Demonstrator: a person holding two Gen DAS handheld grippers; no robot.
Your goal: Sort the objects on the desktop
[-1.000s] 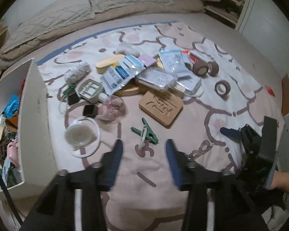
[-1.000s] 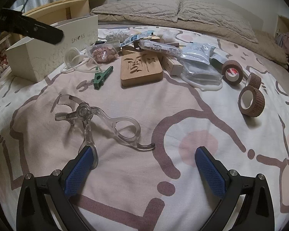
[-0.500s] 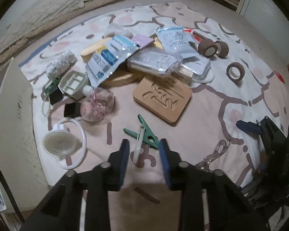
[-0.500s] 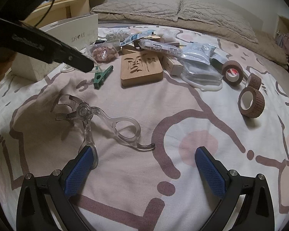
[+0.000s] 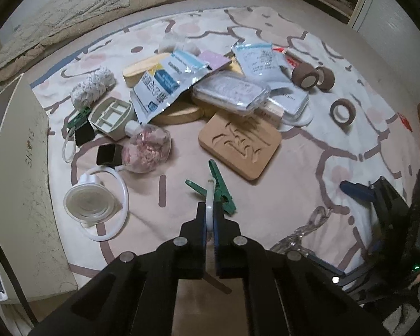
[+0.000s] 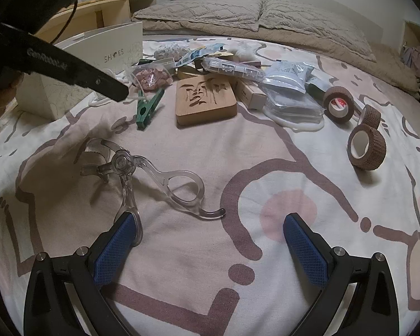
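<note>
My left gripper is shut on the white loop of a green clothespin that lies on the patterned bedspread. The same clothespin shows in the right wrist view, with the left gripper's tip over it. My right gripper is open and empty, low over the bedspread. A clear plastic scissor-like tool lies just ahead of its left finger.
A white shoe box stands at the left. A pile of packets, a wooden carved block, a pink-filled bag, a clear lid with ring and brown tape rolls lie on the bed. Pillows are behind.
My left gripper moved forward and down to the green clothespin and closed from open onto its white loop. The right gripper has not moved.
</note>
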